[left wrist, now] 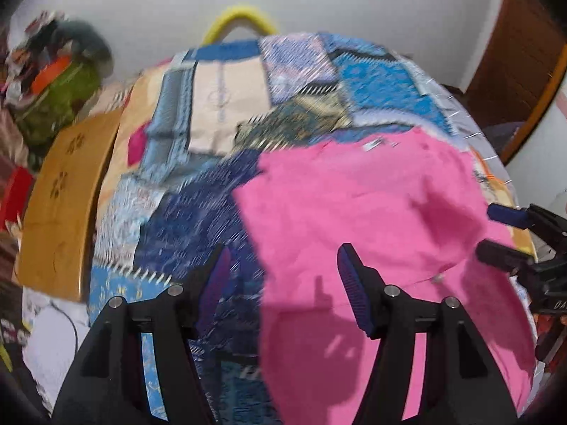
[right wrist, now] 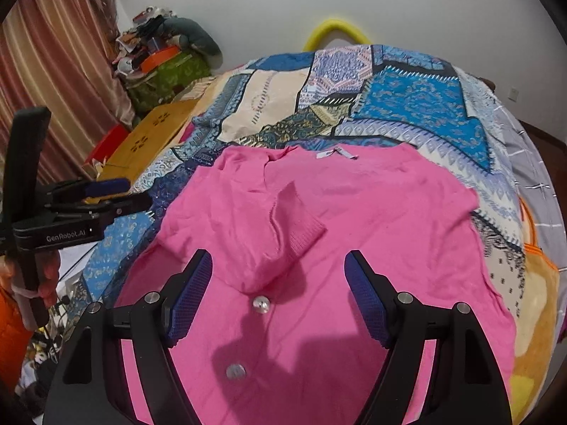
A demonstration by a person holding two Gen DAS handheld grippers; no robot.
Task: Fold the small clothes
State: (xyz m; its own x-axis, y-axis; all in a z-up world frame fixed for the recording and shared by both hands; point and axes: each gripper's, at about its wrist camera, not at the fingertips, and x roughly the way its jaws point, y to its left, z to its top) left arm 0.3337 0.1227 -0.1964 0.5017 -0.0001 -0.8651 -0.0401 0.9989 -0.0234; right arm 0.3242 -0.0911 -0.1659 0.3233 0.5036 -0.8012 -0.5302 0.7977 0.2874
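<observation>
A pink knitted cardigan (right wrist: 372, 233) with round silver buttons (right wrist: 261, 304) lies spread on the patchwork bedspread (right wrist: 407, 106), neck label at the far end. One sleeve (right wrist: 283, 233) is folded across its front. My right gripper (right wrist: 278, 265) is open and empty, hovering over the cardigan's front. My left gripper (left wrist: 283, 262) is open and empty over the cardigan's left edge (left wrist: 354, 212); its view is motion-blurred. Each gripper also shows in the other's view: the left one (right wrist: 117, 194) and the right one (left wrist: 496, 230).
A wooden board (right wrist: 152, 131) lies along the bed's left side. Behind it stands a pile of clutter on a green bag (right wrist: 166, 71), next to a striped curtain (right wrist: 53, 71). A yellow hoop (right wrist: 336, 28) leans on the white wall behind the bed.
</observation>
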